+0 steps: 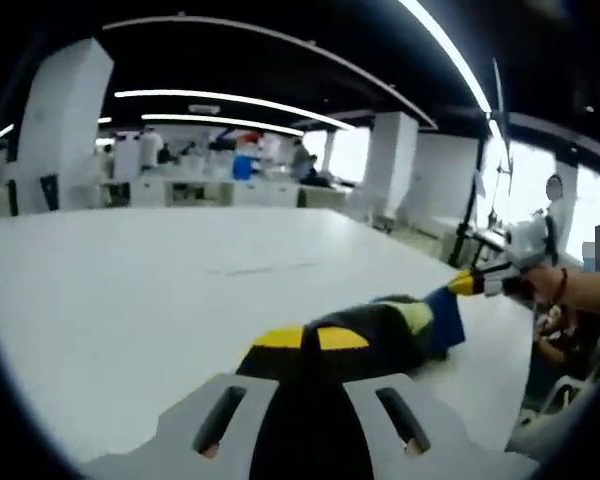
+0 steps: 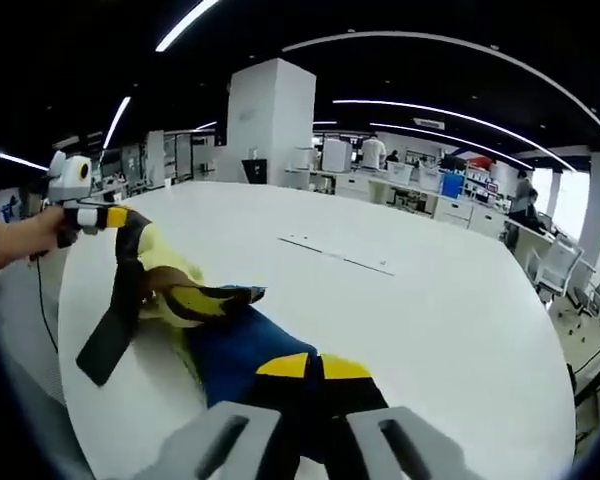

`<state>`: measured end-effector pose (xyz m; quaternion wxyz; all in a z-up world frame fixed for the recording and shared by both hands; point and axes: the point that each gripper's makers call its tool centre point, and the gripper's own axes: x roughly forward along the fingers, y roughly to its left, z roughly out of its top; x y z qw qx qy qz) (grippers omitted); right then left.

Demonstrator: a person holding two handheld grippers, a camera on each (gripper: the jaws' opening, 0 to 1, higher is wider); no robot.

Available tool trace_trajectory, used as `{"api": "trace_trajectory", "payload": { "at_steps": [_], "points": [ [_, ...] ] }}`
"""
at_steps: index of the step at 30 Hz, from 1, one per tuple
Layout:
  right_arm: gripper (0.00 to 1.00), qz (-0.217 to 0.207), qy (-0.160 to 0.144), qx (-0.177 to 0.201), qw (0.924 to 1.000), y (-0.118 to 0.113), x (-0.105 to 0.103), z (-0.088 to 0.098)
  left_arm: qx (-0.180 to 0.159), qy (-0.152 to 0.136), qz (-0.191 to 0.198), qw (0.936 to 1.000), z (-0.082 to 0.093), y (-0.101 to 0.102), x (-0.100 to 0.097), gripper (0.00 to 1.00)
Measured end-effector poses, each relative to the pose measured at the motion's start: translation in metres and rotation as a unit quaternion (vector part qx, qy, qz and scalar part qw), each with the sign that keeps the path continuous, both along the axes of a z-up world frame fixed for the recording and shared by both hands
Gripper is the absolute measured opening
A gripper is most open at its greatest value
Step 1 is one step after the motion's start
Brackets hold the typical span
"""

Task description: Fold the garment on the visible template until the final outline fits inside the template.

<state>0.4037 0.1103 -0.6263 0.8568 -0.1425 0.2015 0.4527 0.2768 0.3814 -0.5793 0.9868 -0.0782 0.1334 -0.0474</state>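
A black, yellow and blue garment (image 1: 390,325) hangs stretched between both grippers just above the white table (image 1: 130,300). My left gripper (image 1: 311,338) is shut on its black end. My right gripper (image 1: 470,284) comes in from the right and pinches the blue end. In the right gripper view, my right gripper (image 2: 314,366) is shut on the blue and black cloth of the garment (image 2: 230,345), while the left gripper (image 2: 115,216) holds the far end up, a black strip dangling below it. Thin template lines (image 2: 340,255) lie on the table (image 2: 430,320) beyond the garment, also faint as template lines (image 1: 270,268).
A hand (image 1: 550,285) holds the right gripper at the table's right edge. White pillars (image 2: 270,120), desks and standing people fill the room behind. Office chairs (image 2: 555,270) stand past the far table edge.
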Motion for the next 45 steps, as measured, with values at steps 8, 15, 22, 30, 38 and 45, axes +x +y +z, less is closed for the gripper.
{"api": "trace_trajectory", "payload": {
  "at_steps": [8,15,22,30,38,45],
  "points": [
    [0.0,-0.03,-0.003,-0.012,0.9995,-0.018,0.017,0.0,-0.023,0.02,0.04,0.9987,-0.014,0.034,0.005,0.0],
    [0.0,-0.055,-0.005,-0.029,0.998,-0.036,0.029,-0.001,-0.028,0.053,0.057,0.9966,-0.035,0.05,0.011,0.0],
    [0.0,-0.085,-0.001,-0.05,0.9951,-0.057,0.043,-0.011,-0.018,0.075,0.069,0.9946,-0.056,0.066,0.015,0.0],
    [0.0,-0.097,0.01,-0.075,0.9924,-0.074,0.053,-0.032,-0.001,0.103,0.069,0.9923,-0.078,0.076,0.022,0.0],
    [0.0,-0.089,0.017,-0.094,0.9914,-0.076,0.056,-0.049,0.011,0.117,0.067,0.9908,-0.092,0.083,0.029,0.0],
    [0.01,-0.098,0.012,-0.076,0.9922,-0.074,0.059,-0.049,0.048,0.118,0.07,0.9894,-0.098,0.088,0.028,0.04]
  ]
}}
